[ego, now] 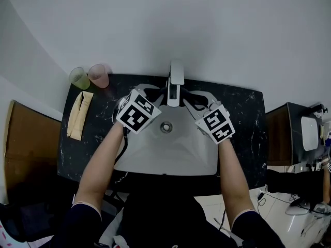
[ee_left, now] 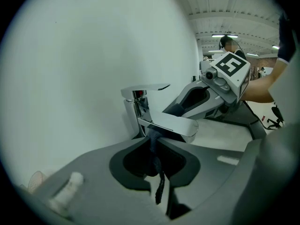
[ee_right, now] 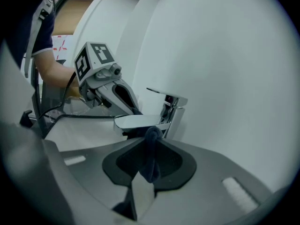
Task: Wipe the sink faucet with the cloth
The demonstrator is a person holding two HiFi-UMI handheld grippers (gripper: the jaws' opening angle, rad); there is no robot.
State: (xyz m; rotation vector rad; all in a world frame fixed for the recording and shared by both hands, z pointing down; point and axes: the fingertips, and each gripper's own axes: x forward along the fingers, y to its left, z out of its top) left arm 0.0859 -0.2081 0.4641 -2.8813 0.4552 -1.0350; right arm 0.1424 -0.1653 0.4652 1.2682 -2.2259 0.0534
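Dark cloth, soft and limp: your left gripper and right gripper each pinch an end, jaws narrow. Seemingly looped under the faucet; hold it taut.

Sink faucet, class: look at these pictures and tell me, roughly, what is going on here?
A person stands at the sink with a gripper in each hand. The left gripper and the right gripper are each shut on a dark cloth, one on either side of the faucet. The cloth reaches up to the faucet's underside, so the wiping seems to be under way.
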